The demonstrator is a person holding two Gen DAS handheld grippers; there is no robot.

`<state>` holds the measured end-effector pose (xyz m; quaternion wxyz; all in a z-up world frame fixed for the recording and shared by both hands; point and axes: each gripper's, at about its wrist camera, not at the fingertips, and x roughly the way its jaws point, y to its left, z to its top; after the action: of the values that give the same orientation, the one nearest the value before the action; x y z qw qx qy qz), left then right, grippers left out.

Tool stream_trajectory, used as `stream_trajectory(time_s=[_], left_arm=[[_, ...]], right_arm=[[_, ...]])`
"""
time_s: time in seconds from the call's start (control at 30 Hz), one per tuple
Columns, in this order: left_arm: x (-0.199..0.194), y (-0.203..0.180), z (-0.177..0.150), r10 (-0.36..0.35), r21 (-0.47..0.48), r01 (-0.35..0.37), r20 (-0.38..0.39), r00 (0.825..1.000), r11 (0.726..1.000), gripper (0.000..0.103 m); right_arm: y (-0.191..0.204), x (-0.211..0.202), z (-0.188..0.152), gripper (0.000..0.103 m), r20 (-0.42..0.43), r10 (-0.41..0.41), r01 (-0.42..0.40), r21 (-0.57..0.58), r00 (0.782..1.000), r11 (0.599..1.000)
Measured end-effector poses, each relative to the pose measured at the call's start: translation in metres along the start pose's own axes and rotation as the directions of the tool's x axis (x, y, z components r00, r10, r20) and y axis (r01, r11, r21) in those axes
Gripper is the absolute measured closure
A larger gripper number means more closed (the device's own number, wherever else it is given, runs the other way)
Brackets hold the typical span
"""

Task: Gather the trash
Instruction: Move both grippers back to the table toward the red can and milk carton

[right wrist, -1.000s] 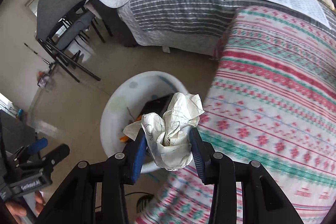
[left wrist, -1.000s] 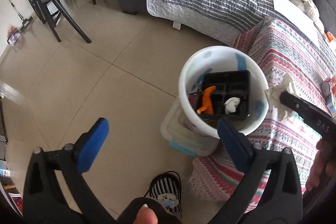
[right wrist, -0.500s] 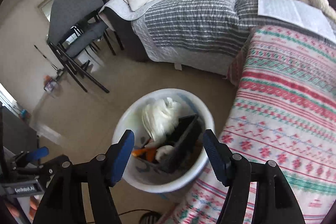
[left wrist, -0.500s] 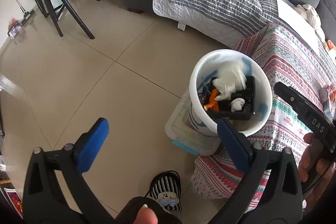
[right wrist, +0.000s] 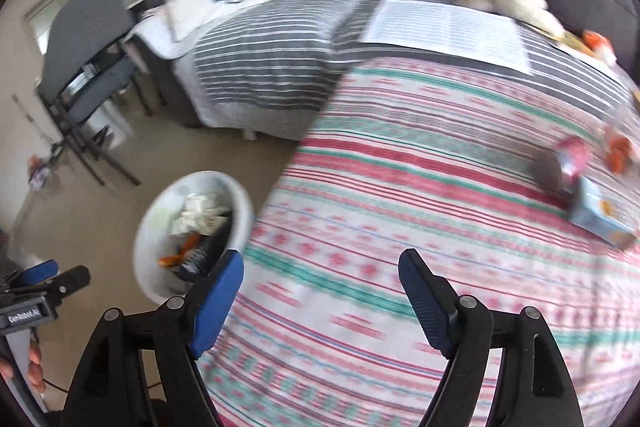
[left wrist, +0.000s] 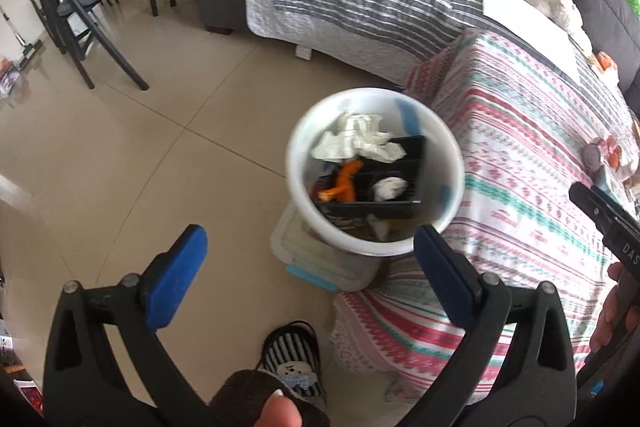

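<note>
- The left gripper [left wrist: 308, 263] is held wide open, with nothing in it, above the floor.
- The right gripper [right wrist: 320, 291] is open and empty over the striped blanket [right wrist: 420, 187].
- Crumpled paper [left wrist: 356, 143] is seen inside the white bucket [left wrist: 452, 155].

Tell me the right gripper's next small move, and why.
Probably swing the right gripper toward the light blue carton and the pink item on the striped tablecloth. It is open and empty, the crumpled paper already lies in the white bin, and those look like the nearest trash.
</note>
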<state>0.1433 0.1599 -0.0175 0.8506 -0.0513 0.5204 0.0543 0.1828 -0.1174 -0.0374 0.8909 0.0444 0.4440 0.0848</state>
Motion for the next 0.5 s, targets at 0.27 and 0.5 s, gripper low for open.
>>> stream_trajectory(time_s=[0.27,0.5], left_arm=[[-0.006,-0.073,0.002,-0.098,0.051,0.099,-0.007,0.995,0.994,0.001],[-0.013,-0.144,-0.007,-0.171,0.110,0.170,-0.003,0.985,0.979,0.001]], right_arm=[[-0.088,-0.039,-0.019,0.020,-0.017,-0.096,0.097,0.117,0.995,0.988],[-0.166,-0.075,-0.044,0.019,-0.023,-0.149,0.151,0.242,0.989,0.958]])
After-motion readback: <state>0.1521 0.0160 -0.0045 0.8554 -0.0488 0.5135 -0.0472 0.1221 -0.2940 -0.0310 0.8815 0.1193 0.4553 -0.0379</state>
